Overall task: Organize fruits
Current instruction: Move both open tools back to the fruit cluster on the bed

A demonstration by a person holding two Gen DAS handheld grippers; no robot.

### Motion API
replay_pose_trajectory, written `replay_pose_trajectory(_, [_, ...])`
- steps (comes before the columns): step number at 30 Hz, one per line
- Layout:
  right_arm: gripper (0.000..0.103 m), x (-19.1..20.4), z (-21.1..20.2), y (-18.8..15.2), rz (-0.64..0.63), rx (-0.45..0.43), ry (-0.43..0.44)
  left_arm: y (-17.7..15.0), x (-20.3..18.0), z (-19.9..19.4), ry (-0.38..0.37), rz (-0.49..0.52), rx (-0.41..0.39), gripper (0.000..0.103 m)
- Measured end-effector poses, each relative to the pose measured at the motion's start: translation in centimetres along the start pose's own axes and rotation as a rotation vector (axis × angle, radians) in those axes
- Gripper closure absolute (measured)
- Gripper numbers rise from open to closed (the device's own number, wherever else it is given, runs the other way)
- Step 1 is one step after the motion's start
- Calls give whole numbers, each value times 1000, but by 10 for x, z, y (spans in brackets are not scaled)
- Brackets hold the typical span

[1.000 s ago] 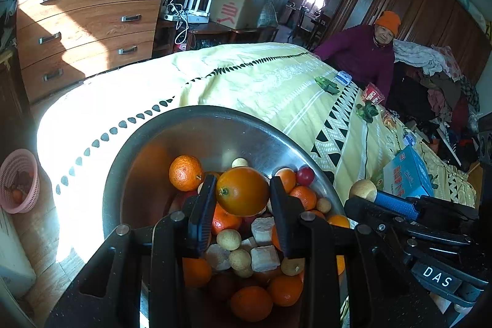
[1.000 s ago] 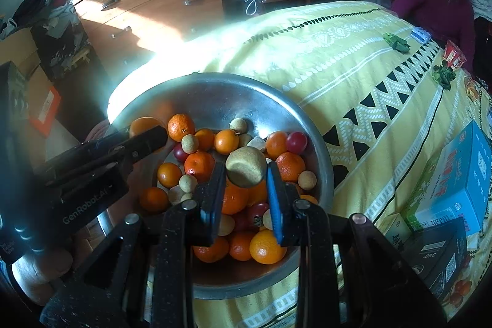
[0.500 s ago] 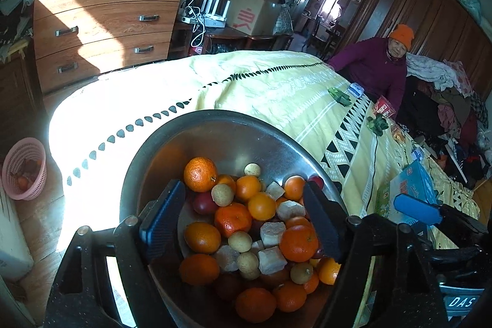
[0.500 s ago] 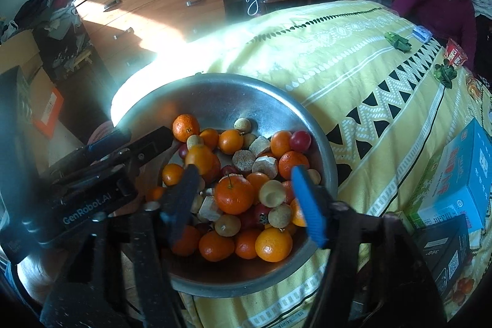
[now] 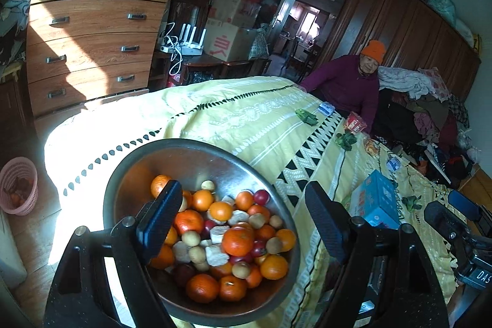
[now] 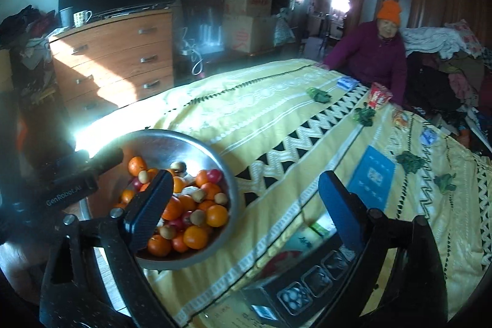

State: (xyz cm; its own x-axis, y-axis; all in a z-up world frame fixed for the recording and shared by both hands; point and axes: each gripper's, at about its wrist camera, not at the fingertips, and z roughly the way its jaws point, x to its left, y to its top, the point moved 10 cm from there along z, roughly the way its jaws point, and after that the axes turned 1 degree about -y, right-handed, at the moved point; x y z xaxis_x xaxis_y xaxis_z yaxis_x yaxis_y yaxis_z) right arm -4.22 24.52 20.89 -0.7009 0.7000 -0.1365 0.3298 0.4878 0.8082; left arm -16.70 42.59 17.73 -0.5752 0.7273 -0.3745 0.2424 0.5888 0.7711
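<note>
A steel bowl on the yellow bedspread holds several oranges, small brown round fruits, red fruits and pale cubes. It also shows in the right wrist view. My left gripper is open and empty, raised above the bowl's near side. My right gripper is open and empty, above the bedspread just right of the bowl. The left gripper's body shows at the left of the right wrist view.
A blue box and a dark box lie on the bed to the right of the bowl. Small green items and packets lie further along. A person sits at the far side. A wooden dresser and a pink basket stand left.
Both grippers opened, dropping an orange and a brown fruit into the bowl. Both have since lifted and pulled back; the right one has swung to the right.
</note>
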Motion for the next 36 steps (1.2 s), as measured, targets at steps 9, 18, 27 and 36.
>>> replay_pose_trajectory(9, [1,-80,-50,-18,81,-38,-175,-13,-80,-28,-96,68,-20,18])
replay_pose_trajectory(18, [0,-135,-92,-40,133,-77,-275,-31,-159,-48,-175,154,-23,17])
replay_pose_trajectory(27, [0,-198,-116,-82,224,-71,-326,-65,-242,-51,-239,269,3,13])
replay_pose_trajectory(36, [1,-284,-110,-238,420,96,-336,-162,-353,-23,-380,488,143,13])
